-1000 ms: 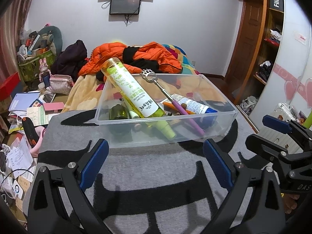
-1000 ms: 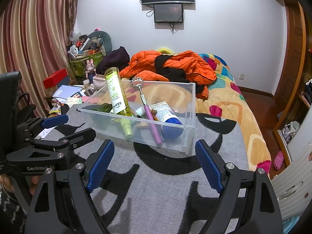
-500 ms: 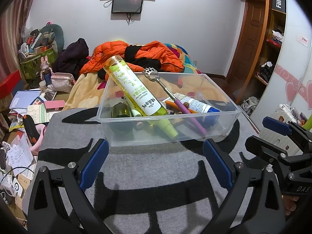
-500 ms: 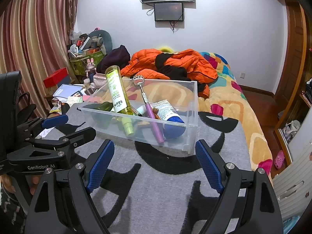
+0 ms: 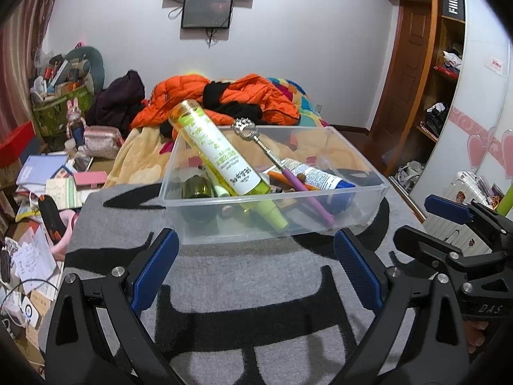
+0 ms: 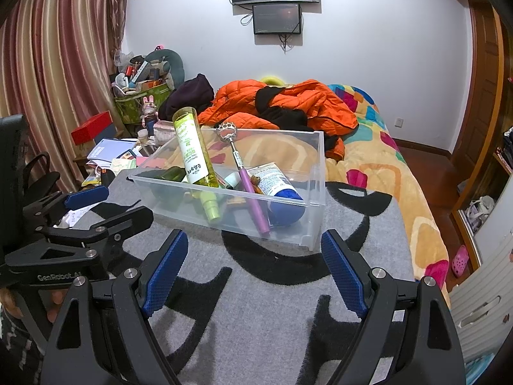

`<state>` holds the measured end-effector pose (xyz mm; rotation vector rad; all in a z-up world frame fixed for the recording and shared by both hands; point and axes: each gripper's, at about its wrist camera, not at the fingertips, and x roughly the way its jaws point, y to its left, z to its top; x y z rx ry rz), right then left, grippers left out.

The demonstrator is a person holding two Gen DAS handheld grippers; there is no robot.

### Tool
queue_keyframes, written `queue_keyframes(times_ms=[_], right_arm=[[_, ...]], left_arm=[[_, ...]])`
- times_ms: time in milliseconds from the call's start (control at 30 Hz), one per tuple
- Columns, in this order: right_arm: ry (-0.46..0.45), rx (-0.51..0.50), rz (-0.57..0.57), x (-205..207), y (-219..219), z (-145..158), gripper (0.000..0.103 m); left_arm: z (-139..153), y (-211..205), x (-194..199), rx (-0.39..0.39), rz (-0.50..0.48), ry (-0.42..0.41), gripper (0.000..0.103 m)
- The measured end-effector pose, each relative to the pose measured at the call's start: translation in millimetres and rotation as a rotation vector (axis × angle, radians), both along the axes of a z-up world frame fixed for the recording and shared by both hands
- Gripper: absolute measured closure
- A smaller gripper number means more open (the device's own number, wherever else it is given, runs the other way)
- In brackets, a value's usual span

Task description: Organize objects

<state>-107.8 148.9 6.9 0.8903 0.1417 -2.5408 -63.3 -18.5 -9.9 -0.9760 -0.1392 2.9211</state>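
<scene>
Since a second ago nothing on the bed has shifted; your view of the clear bin (image 5: 224, 221) has only crept a little. Your left hand-held gripper (image 5: 255, 266) is spread wide with nothing between its blue pads, and so is your right hand-held gripper (image 6: 253, 268); both hang over the grey-and-black blanket (image 6: 256, 314) just short of the bin's near wall. In the bin, the green-labelled bottle (image 5: 221, 160) leans on the far left rim, cap down, beside the purple-handled back scratcher (image 5: 288, 176) and the blue-capped tube (image 5: 320, 178).
</scene>
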Motion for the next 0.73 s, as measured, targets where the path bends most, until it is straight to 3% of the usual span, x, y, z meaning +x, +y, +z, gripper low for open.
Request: queue_keyframes(times_ms=[733], right_arm=[[-0.001, -0.01, -0.002, 0.1, 2.0, 1.1, 0.02]], left_arm=[[4.1, 3.3, 6.1, -0.001, -0.011, 0.004, 0.005]])
